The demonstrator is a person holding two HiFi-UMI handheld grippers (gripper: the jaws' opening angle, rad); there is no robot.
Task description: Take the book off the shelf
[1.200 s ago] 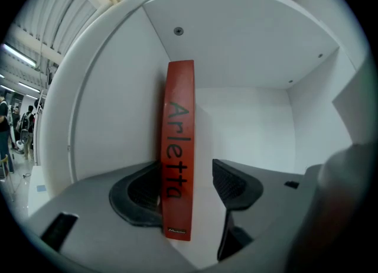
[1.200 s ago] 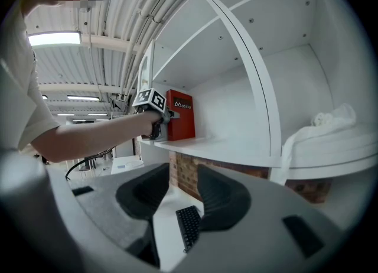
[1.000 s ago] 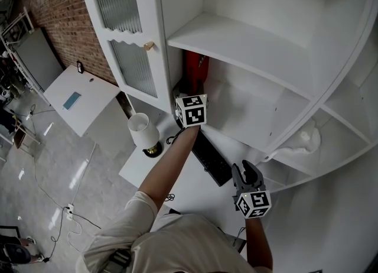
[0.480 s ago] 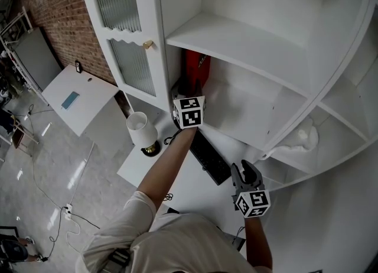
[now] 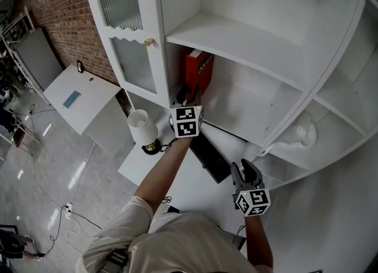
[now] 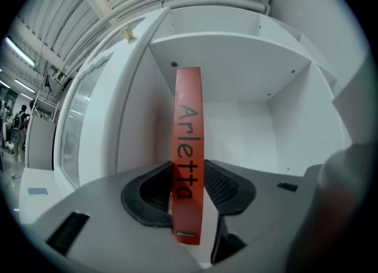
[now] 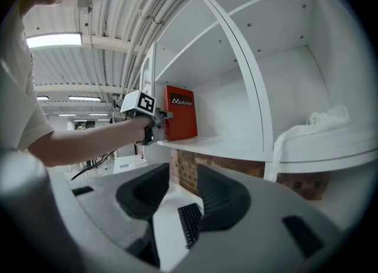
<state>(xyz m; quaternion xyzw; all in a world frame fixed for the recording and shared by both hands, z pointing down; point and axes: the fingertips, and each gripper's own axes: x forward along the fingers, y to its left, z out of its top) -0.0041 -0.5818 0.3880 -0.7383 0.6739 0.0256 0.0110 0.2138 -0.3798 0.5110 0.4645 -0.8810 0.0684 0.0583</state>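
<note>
Pinching red book (image 6: 189,124) by its spine with left gripper (image 6: 189,186) at twelve o'clock; standing upright on shelf (image 5: 251,109), not yet pulled out. Holding right gripper (image 5: 247,171) open, empty, at five o'clock.

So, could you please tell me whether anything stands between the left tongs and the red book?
Nothing visible does: the red book already stands upright between the jaws of the left tongs, whose pads press on its spine.
</note>
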